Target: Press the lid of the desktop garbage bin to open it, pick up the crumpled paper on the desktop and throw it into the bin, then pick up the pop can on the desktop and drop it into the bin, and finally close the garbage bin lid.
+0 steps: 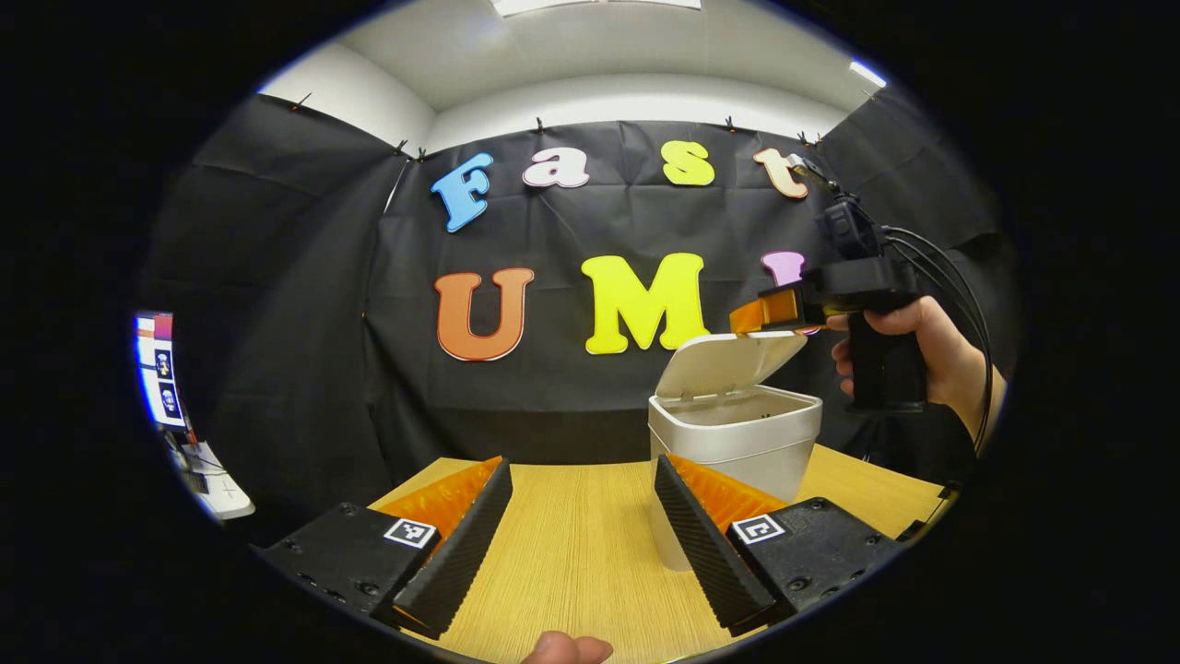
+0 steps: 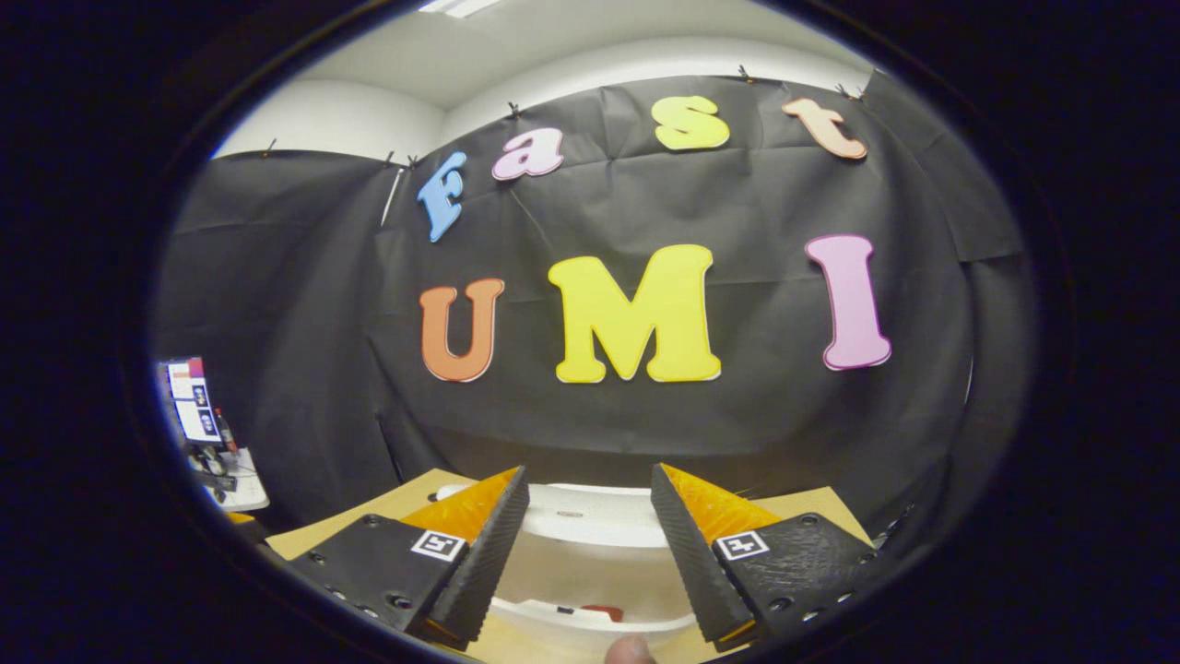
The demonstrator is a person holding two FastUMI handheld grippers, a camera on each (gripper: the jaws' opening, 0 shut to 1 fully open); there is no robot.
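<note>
With the bin standing open near the desktop's far right edge, both empty grippers, left gripper and right gripper, fingers apart, the right should press the raised lid down squarely until it latches.

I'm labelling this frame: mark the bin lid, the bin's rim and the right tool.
bin lid (image 1: pixel 728 361): left gripper view, its raised underside.
bin's rim (image 1: pixel 737 402): left gripper view, front edge.
right tool (image 1: pixel 770 312): left gripper view, fingertips above the lid.
</note>
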